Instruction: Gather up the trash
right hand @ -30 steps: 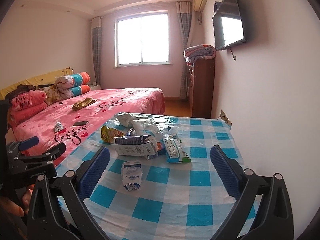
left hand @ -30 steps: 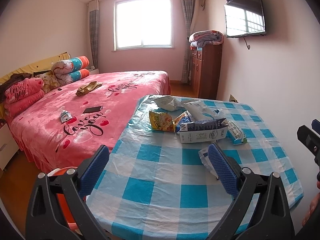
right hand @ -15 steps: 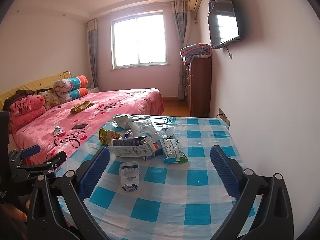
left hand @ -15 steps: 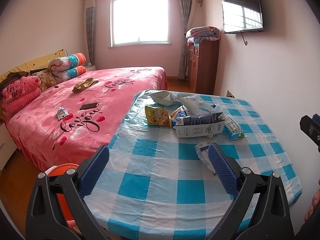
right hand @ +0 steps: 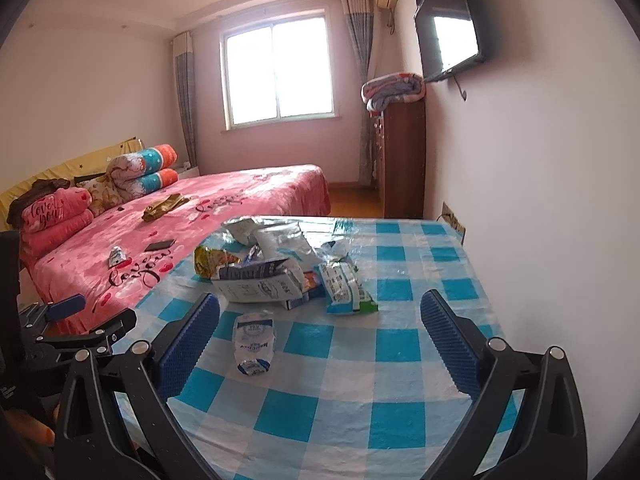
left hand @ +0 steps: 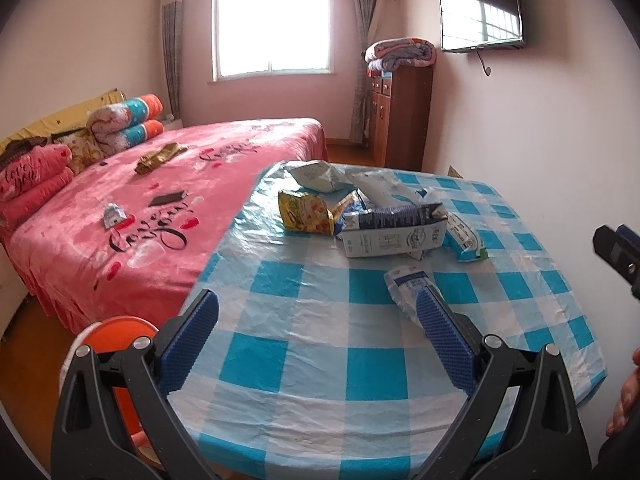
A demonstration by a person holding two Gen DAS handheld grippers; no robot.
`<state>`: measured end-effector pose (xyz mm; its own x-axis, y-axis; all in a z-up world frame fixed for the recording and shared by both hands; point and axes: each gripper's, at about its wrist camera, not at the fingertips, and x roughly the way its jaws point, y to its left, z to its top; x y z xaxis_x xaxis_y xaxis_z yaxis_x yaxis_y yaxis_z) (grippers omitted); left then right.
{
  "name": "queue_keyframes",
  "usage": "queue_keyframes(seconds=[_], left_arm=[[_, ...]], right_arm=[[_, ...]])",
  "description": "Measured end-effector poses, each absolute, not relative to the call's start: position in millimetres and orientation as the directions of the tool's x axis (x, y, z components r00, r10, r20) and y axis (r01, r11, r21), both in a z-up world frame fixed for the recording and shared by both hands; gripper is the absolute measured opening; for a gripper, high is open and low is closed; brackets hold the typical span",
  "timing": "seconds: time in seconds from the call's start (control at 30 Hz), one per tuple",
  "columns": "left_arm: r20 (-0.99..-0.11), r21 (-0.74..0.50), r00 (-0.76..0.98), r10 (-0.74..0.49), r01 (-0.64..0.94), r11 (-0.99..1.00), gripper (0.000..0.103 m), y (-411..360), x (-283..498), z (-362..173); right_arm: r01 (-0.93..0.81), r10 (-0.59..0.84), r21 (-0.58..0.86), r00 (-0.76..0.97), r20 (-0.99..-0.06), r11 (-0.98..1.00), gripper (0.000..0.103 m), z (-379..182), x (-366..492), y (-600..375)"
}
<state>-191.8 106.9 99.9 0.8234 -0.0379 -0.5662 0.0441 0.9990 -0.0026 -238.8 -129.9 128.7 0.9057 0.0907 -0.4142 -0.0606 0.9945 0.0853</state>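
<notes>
The left gripper [left hand: 316, 324] is hanging over the near edge of the table [left hand: 280, 368], with its blue fingers [left hand: 192, 332] spread wide and nothing between them. The right gripper [right hand: 316, 328] is doing the same thing, wide apart and holding nothing.

The trash is sitting on the blue and white checked cloth. Most of it is lying in a pile near the far edge of the tabletop. A white and dark milk carton [left hand: 394, 230] is lying on its side at the front of the pile. A yellow snack bag [left hand: 306, 212] is touching it on the side toward the bed [left hand: 160, 208]. A white and green wrapper [right hand: 344, 286] is lying on the carton's other side, toward the wall. More white bags [right hand: 280, 240] are sitting behind the carton.

One small white pouch [right hand: 254, 344] is lying by itself in the middle of the tabletop, nearer the grippers than the pile. In the left view it is partly hiding behind one blue finger.

An orange bin [left hand: 114, 336] is sitting on the floor by the table's near corner, next to the bed.
</notes>
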Motion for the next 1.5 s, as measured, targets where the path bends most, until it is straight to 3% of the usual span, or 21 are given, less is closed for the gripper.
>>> queue_keyframes(seconds=[0.6, 0.87, 1.07, 1.27, 1.5], left_arm=[[-0.713, -0.165, 0.667, -0.216, 0.139, 0.976, 0.1, 58.9, -135.4, 45.0], [-0.789, -0.142, 0.588, -0.177, 0.107, 0.984, 0.099, 38.2, -100.4, 15.2], [-0.798, -0.08, 0.59, -0.123, 0.098, 0.992, 0.098, 25.0, -86.6, 11.0], [-0.809, -0.063, 0.576, -0.118, 0.115, 0.991, 0.091, 13.4, -78.2, 9.0], [-0.804, -0.022, 0.587, -0.095, 0.131, 0.991, 0.072, 5.1, -76.9, 8.5]], right_arm=[[-0.023, 0.116, 0.16, 0.793, -0.598, 0.987, 0.099, 68.7, -184.9, -167.0], [-0.065, 0.197, 0.218, 0.719, -0.666, 0.974, 0.099, 46.5, -142.9, -174.9], [-0.078, 0.234, 0.249, 0.678, -0.697, 0.965, 0.099, 35.9, -99.1, -180.0], [-0.093, 0.264, 0.27, 0.654, -0.709, 0.958, 0.099, 31.5, -58.6, -184.5], [-0.116, 0.271, 0.258, 0.641, -0.718, 0.959, 0.099, 27.6, -25.7, -180.6]])
